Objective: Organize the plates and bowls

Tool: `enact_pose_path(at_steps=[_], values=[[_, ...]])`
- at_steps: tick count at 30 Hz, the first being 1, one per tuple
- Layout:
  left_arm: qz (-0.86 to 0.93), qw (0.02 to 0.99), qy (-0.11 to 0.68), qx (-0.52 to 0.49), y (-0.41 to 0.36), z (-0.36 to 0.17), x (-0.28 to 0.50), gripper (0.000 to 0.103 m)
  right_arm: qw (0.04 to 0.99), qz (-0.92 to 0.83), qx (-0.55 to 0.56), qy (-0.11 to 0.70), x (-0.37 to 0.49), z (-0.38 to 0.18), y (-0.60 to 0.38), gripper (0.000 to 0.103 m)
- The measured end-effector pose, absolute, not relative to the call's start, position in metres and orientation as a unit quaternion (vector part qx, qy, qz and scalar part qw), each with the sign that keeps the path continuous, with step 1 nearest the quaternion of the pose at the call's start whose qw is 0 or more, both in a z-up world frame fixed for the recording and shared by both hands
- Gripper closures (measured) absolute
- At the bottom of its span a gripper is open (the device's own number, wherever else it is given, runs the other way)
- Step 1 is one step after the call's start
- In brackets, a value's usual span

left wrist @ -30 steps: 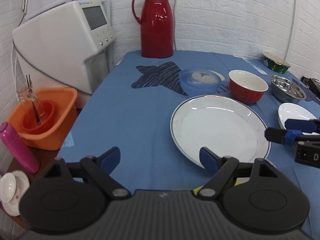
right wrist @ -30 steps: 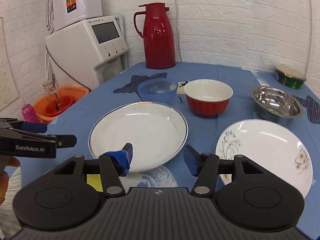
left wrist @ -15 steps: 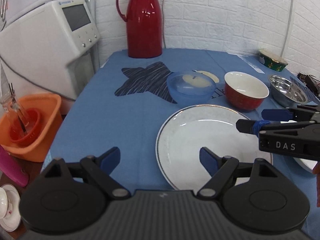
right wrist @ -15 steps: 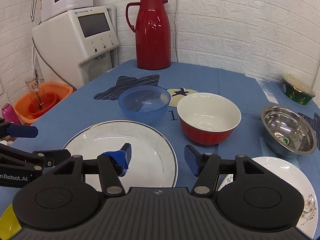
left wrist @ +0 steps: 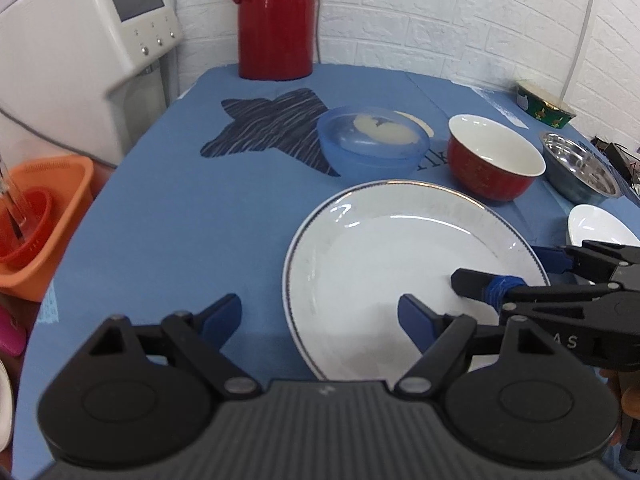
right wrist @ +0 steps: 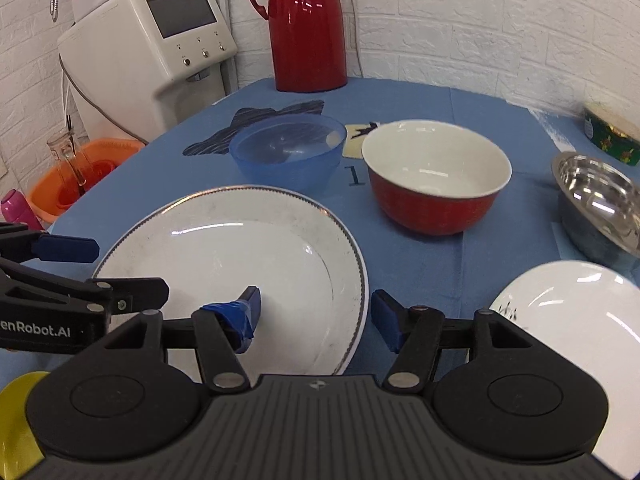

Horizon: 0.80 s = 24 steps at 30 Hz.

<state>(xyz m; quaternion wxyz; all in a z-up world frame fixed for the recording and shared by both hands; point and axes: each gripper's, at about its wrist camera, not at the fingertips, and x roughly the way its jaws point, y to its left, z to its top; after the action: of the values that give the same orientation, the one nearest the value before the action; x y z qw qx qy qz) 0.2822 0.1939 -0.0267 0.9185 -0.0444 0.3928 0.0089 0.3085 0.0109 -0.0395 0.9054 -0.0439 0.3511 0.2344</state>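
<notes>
A large white plate [left wrist: 400, 256] [right wrist: 240, 256] with a thin dark rim lies on the blue tablecloth. My left gripper [left wrist: 320, 314] [right wrist: 108, 270] is open and straddles the plate's left rim without touching it. My right gripper [right wrist: 316, 306] [left wrist: 512, 268] straddles the right rim; its jaws are opening and the pads stay clear of the plate. Behind the plate stand a translucent blue bowl [left wrist: 372, 148] [right wrist: 288, 156] and a red bowl [left wrist: 494, 164] [right wrist: 436, 184] with a white inside. At the right are a steel bowl [right wrist: 596, 200] and a patterned white plate [right wrist: 572, 308].
A red thermos jug [right wrist: 306, 28] stands at the back of the table, with a white water dispenser [right wrist: 160, 48] to its left. An orange basin [left wrist: 44, 216] holding a glass sits off the table's left edge. A green tin [left wrist: 544, 110] is at the far right.
Both grippers have come forward and lower, onto the large plate from either side. The right gripper's jaws have widened. The dishes have not moved.
</notes>
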Motion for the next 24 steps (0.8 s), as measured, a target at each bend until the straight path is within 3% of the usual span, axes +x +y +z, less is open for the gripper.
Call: enact_pose_path(at_steps=[8, 9, 12, 13, 18, 24], values=[[0.010, 0.914, 0.401, -0.057, 0.195, -0.035, 0.284, 0.025, 0.922, 0.218, -0.052, 0.317, 0.289, -0.046, 0.008, 0.047], [0.011, 0.915, 0.400, -0.058, 0.195, -0.035, 0.284, 0.028, 0.923, 0.212, -0.050, 0.316, 0.288, -0.046, 0.009, 0.047], [0.005, 0.918, 0.393, -0.052, 0.192, -0.032, 0.281, 0.047, 0.921, 0.225, -0.047, 0.316, 0.289, -0.047, 0.009, 0.048], [-0.001, 0.918, 0.393, -0.055, 0.191, -0.031, 0.280, 0.059, 0.920, 0.233, -0.050, 0.311, 0.288, -0.047, 0.010, 0.049], [0.009, 0.916, 0.396, -0.068, 0.194, -0.028, 0.282, 0.071, 0.924, 0.239, -0.049, 0.295, 0.287, -0.048, 0.005, 0.073], [0.018, 0.916, 0.395, -0.068, 0.196, -0.019, 0.276, 0.075, 0.922, 0.241, -0.050, 0.297, 0.282, -0.043, 0.008, 0.074]])
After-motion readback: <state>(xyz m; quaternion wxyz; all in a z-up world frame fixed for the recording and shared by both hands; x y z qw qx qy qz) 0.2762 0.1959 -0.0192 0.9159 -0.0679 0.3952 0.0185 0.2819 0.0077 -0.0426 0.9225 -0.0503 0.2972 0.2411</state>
